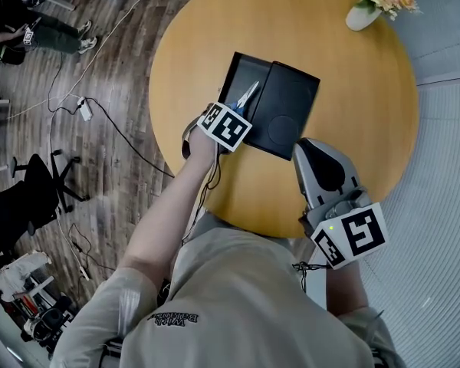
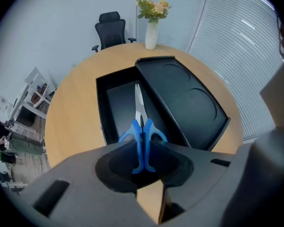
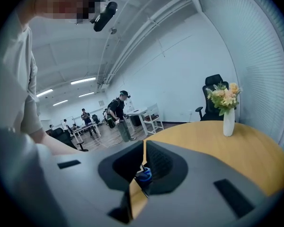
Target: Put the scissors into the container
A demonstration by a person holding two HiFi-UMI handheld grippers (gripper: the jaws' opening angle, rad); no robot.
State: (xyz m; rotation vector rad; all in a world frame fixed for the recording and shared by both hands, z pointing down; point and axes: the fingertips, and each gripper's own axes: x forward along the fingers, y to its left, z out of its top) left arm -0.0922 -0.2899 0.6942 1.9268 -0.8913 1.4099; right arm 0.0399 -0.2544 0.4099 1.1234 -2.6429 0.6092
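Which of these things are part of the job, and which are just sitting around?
Part of the job:
blue-handled scissors, clamped in the left gripper
open black container under the blades
lid lying beside it

Just lying about:
vase of flowers on the table
office chair behind the table
right gripper, jaws shut, idle

The scissors (image 2: 141, 109), blue-handled with silver blades shut, are clamped by the handles in the left gripper (image 2: 143, 146), tips pointing far over the container (image 2: 114, 109). This is a black open tray on the table (image 2: 75, 112), its lid (image 2: 189, 98) overlapping its right edge.
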